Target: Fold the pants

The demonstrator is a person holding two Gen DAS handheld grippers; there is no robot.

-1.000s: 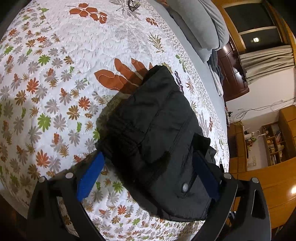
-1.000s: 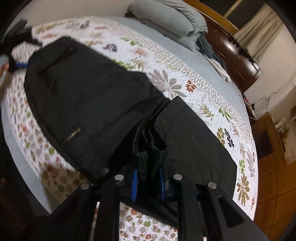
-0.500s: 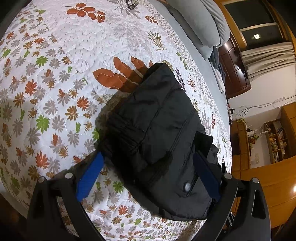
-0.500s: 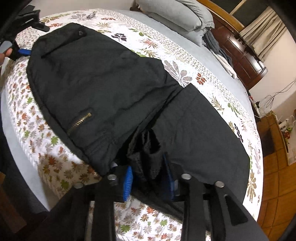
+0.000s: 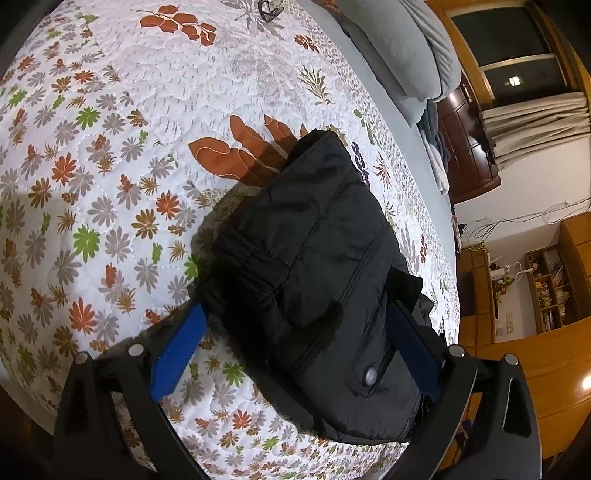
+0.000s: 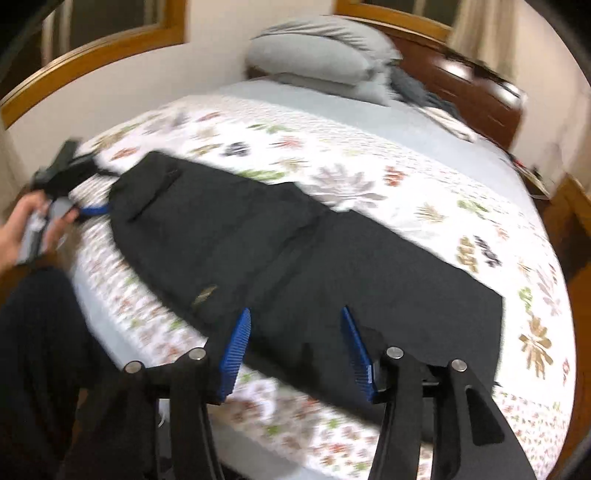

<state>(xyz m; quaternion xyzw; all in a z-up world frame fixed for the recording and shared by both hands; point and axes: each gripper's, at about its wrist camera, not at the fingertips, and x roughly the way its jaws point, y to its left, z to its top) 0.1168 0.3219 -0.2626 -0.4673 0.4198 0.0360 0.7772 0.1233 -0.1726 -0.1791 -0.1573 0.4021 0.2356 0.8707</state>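
Observation:
Black pants (image 6: 295, 243) lie folded lengthwise across the flowered quilt (image 6: 369, 155), waist to the left. In the left wrist view the waist end (image 5: 317, 266) with a snap button (image 5: 370, 376) lies between the wide-open blue pads of my left gripper (image 5: 295, 332), which straddles it without clamping. That gripper, held by a hand, shows at the far left of the right wrist view (image 6: 70, 173). My right gripper (image 6: 295, 328) is open and empty, just above the pants' near edge at mid length. The right wrist view is motion-blurred.
Grey pillows (image 6: 325, 62) lie at the head of the bed, against a dark wooden headboard (image 6: 461, 85). A small dark object (image 5: 267, 9) rests on the quilt far from the pants. Wooden shelves (image 5: 546, 280) and the floor lie beyond the bed's edge.
My right gripper has opened, let go of the bunched pants fabric and pulled back and up. The pants now lie flat. My left gripper has stayed open around the waist.

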